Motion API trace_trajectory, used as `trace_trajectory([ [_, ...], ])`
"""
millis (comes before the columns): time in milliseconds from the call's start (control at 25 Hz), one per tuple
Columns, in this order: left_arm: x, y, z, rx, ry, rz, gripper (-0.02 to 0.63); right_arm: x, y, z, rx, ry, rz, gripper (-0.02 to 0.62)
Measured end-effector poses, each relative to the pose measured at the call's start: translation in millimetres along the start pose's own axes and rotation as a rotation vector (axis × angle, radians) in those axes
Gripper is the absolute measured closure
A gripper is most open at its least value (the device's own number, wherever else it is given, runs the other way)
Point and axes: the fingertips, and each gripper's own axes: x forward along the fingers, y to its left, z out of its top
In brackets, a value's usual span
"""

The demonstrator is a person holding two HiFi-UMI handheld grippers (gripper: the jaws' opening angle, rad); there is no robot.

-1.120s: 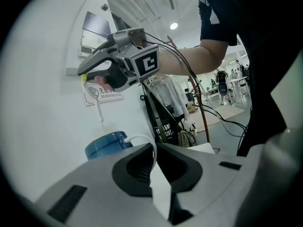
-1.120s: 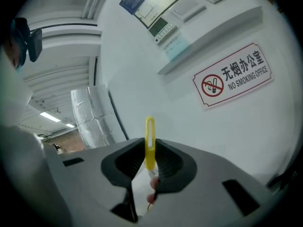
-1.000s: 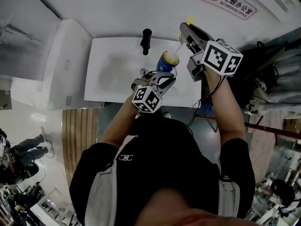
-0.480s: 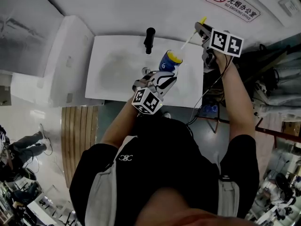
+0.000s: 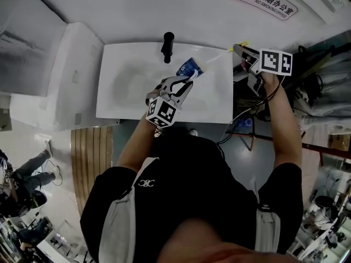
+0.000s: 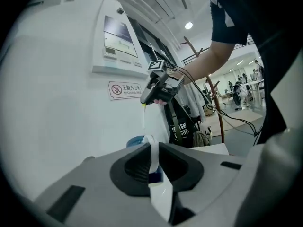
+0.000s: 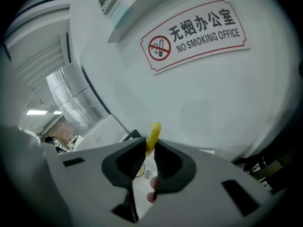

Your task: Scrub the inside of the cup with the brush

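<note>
Blue, likely light, slick cup (image 5: 190, 68) hung by its handle (image 6: 152, 150) between the left hand-held gripper's (image 5: 185, 82) just-loosening jaws; the right hand-held gripper (image 7: 149, 150) pinched the brush (image 7: 152, 135).

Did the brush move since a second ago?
Yes. The brush, pinched in the right gripper, has gone right and lower in the head view, farther from the black tap, toward the sink's right edge.

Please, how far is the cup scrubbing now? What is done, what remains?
Done: the right gripper holds the brush by its yellow end; the handle of the cup sits between the jaws of the left gripper, which have just been opening. In hand: the brush shaft runs toward the tilted cup's mouth over the sink. Left: scrubbing; cleanliness cannot be seen.
</note>
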Motion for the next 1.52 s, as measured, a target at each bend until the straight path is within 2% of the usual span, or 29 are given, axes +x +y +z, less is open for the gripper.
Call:
trace_trajectory([
  [280, 9.3, -7.6, 3.4, -0.005, -0.004, -0.045, 0.548, -18.7, 12.3, -3.1, 0.085, -0.041, 0.123, 0.545],
  [520, 8.1, -16.3, 16.5, -0.014, -0.034, -0.071, 0.548, -5.6, 35.7, 25.3, 0.060, -0.108, 0.191, 0.544],
  [640, 3.1, -14.6, 28.4, -0.006, -0.059, -0.072, 0.549, 3.5, 34.4, 46.8, 0.069, -0.183, 0.181, 0.545],
  [800, -5.2, -13.0, 45.8, 0.020, -0.090, -0.062, 0.549, 17.8, 16.3, 67.2, 0.103, -0.293, 0.106, 0.543],
  [1040, -11.6, -1.8, 40.4, -0.002, -0.085, -0.030, 0.548, 25.6, -23.4, 46.0, 0.205, -0.238, 0.024, 0.540],
  [1240, -9.9, 6.5, 34.5, -0.016, -0.070, -0.010, 0.548, 5.8, -45.5, 24.9, 0.296, -0.208, 0.038, 0.540],
  [1360, -8.0, 5.9, 32.2, -0.013, -0.062, -0.013, 0.548, -12.6, -35.8, 21.0, 0.277, -0.204, 0.086, 0.543],
  [1520, -6.2, 5.5, 28.1, -0.007, -0.051, -0.009, 0.548, -31.4, -4.3, 17.9, 0.186, -0.176, 0.166, 0.545],
])
